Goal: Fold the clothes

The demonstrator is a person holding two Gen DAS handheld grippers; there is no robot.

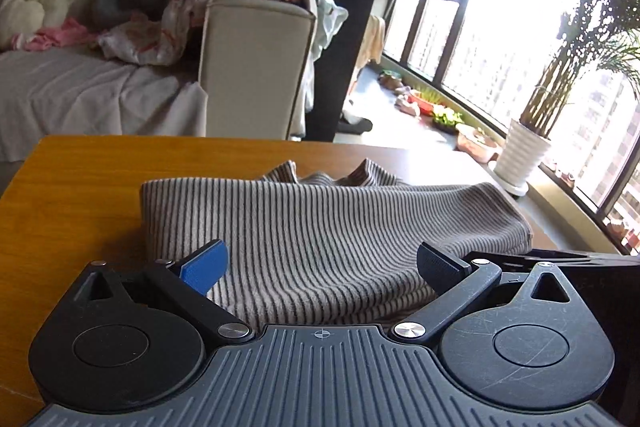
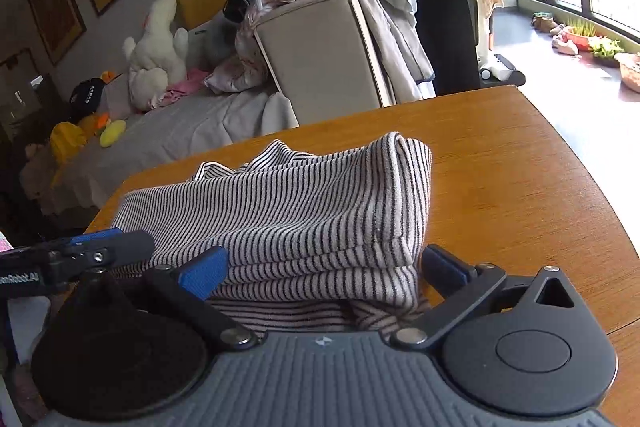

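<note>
The folded striped garment (image 2: 304, 223) was seen on the wooden counter (image 2: 500, 167), at twelve o'clock from the wide-open jaws of both the left gripper (image 1: 322, 263) and the nearer right gripper (image 2: 324, 267).

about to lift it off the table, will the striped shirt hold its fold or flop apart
The striped shirt will probably sag: it is soft knit, with rumpled cloth at the far edge. Its stacked layers look loose, so a one-sided lift may unfold them. On the smooth table it should slide easily.
</note>
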